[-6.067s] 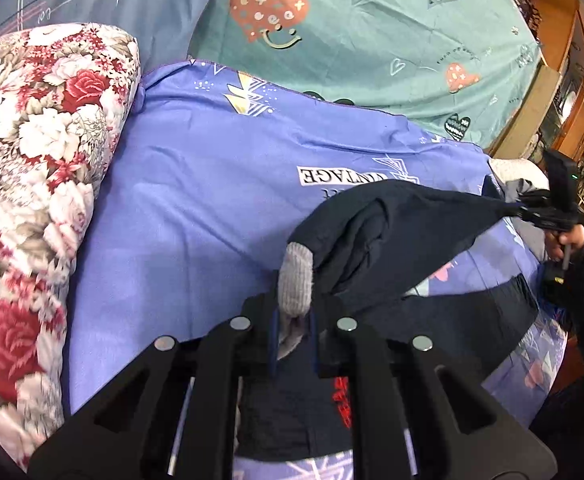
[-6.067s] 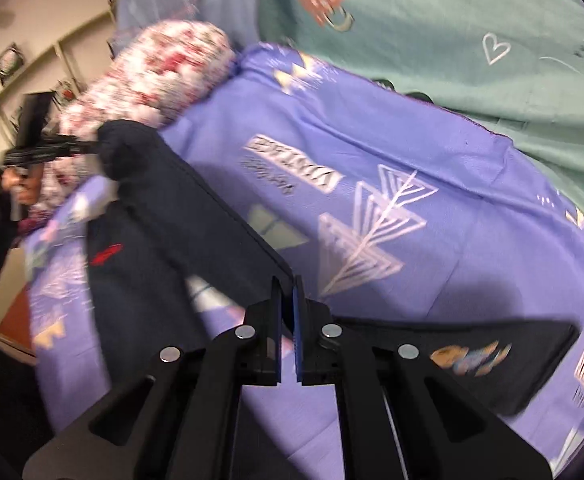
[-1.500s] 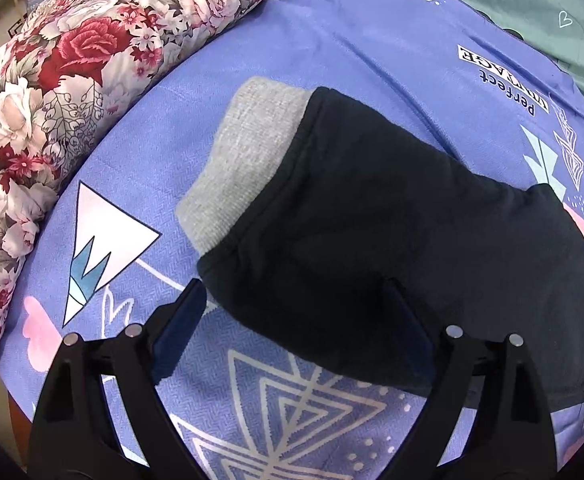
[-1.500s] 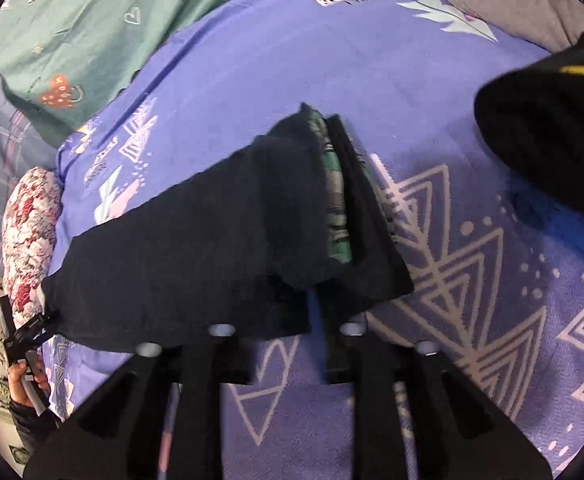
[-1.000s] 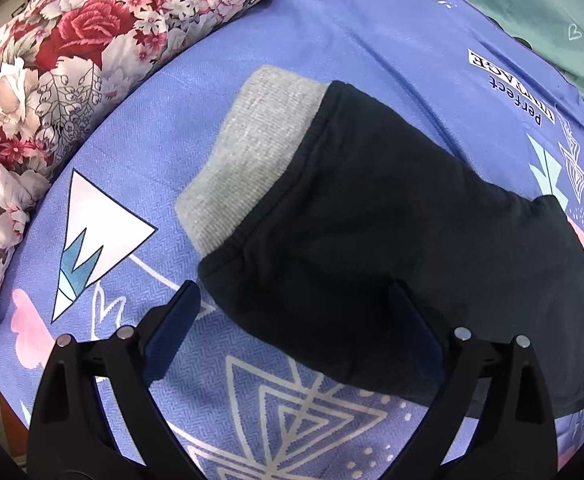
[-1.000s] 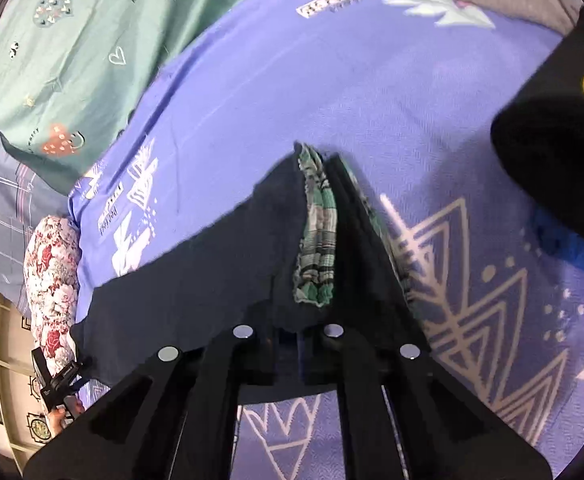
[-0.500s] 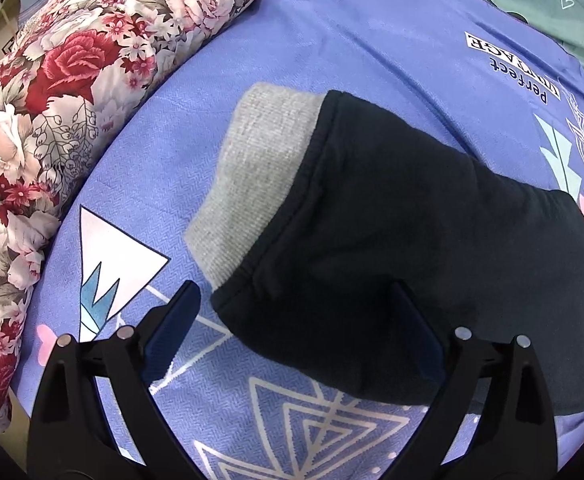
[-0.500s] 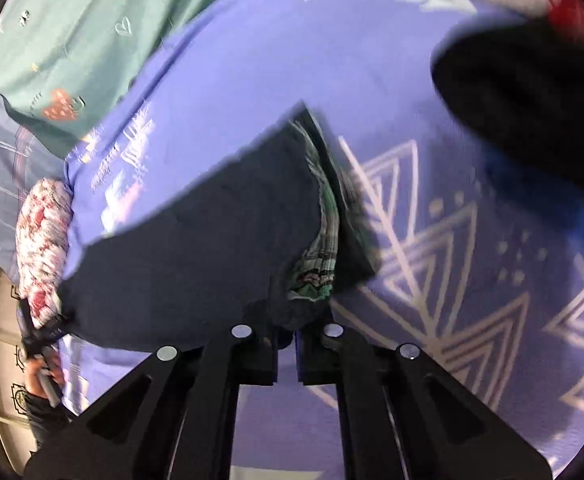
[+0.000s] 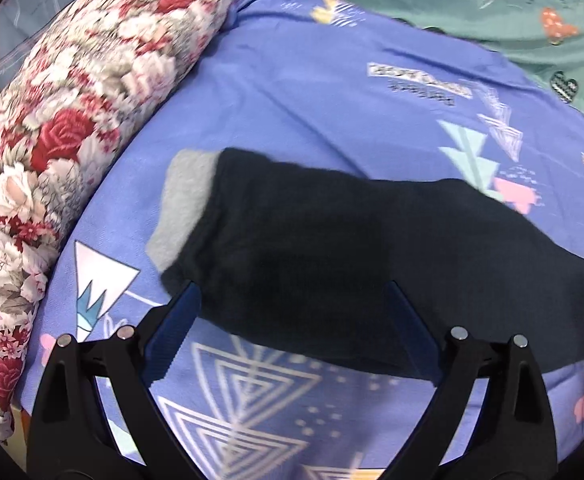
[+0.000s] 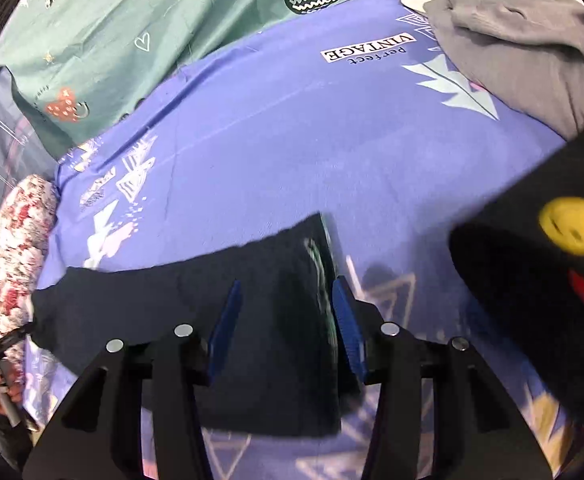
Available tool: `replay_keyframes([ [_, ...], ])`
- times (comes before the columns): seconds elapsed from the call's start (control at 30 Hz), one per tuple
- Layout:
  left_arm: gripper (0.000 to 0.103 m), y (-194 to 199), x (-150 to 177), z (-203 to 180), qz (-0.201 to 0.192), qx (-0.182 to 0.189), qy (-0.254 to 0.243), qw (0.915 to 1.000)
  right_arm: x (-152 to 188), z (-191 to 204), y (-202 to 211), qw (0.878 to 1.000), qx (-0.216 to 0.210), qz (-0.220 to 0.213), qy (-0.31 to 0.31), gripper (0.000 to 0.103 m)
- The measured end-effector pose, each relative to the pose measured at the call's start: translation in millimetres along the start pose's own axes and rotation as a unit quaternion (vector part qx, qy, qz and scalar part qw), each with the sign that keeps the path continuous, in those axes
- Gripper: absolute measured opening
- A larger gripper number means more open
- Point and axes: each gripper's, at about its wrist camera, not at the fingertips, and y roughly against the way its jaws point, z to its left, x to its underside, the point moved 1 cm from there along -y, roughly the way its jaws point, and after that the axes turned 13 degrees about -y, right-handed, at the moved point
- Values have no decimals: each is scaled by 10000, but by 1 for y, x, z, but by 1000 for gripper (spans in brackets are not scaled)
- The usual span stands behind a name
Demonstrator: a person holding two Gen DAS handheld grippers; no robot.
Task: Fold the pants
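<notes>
I see dark navy fabric pants (image 9: pixel 332 248) with a grey ribbed cuff (image 9: pixel 181 208) on a periwinkle bedsheet (image 9: pixel 292 100) printed with white triangles. Left lies a red-and-white rose-patterned pillow (image 9: pixel 71 120); far off, a teal blanket (image 10: pixel 131 32) with hearts.

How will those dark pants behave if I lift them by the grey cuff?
The pants look soft and limp, lying flat on the sheet, so they would probably droop and unfold. The ribbed cuff likely gives grip, not slip.
</notes>
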Motion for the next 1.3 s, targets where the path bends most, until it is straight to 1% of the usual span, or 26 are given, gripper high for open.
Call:
replay_keyframes([
  [0.1,95,6,2,-24,-121,197,-113,9997,-4,8,-18,9996,223,87,139,46],
  [0.2,95,-3,10,-45,-39,469,-212,9987,-6,10,-28,9990,394,155,172,24],
  [0.23,95,-8,11,-53,14,561,-264,9981,-6,12,-29,9985,466,140,264,4],
  [0.3,95,-24,9,-67,177,623,-350,9973,-6,16,-26,9976,538,83,426,3],
  [0.37,95,-31,16,-75,358,533,-358,9973,-8,24,-13,9958,599,-231,658,3],
  [0.47,95,-42,20,-74,505,484,-317,9970,-18,28,6,9950,403,-612,680,3],
  [0.5,95,-44,20,-73,507,477,-325,9970,-20,27,6,9950,386,-636,670,3],
  [0.53,95,-44,21,-72,502,472,-331,9971,-21,26,3,9950,437,-615,660,3],
  [0.57,95,-43,21,-73,505,469,-330,9971,-20,22,-8,9951,574,-499,632,3],
  [0.67,95,-42,23,-71,512,518,-257,9970,-14,5,-42,9944,951,8,457,5],
  [0.7,95,-42,22,-71,518,542,-221,9969,-13,4,-44,9942,958,-28,484,6],
  [0.73,95,-40,22,-69,502,562,-193,9970,-12,6,-42,9933,1033,-76,515,25],
  [0.77,95,-38,22,-69,478,577,-172,9970,-13,9,-37,9895,1317,-231,543,40],
  [0.8,95,-35,21,-68,421,605,-150,9972,-12,13,-30,9884,1349,-386,578,40],
  [0.83,95,-32,19,-68,363,630,-144,9973,-12,17,-22,9895,1203,-497,628,40],
  [0.87,95,-31,17,-68,309,651,-146,9973,-10,23,-15,9915,976,-512,693,40],
  [0.9,95,-30,15,-69,270,655,-155,9974,-6,26,-12,9922,879,-492,738,40],
  [0.93,95,-31,14,-69,257,632,-153,9976,-2,29,-10,9927,819,-459,763,40],
  [1.0,95,-36,12,-67,267,583,-83,9979,11,32,-15,9942,661,-211,821,40],
  [1.03,95,-40,12,-66,313,575,-67,9978,18,33,-21,9942,642,-51,864,40],
  [1.07,95,-45,13,-67,404,550,-71,9976,26,29,-33,9923,809,140,924,38],
  [1.1,95,-52,14,-69,517,492,-158,9973,28,26,-37,9913,911,175,936,37],
  [1.2,95,-50,13,-75,545,338,-417,9971,22,24,-32,9922,1012,133,708,37],
  [1.23,95,-48,11,-74,544,389,-393,9970,20,30,-27,9927,1005,47,660,38],
  [1.27,95,-45,9,-72,513,477,-338,9970,17,40,-25,9936,890,-23,690,38],
  [1.3,95,-40,3,-67,393,678,-210,9967,16,52,-21,9952,609,-47,766,38],
])
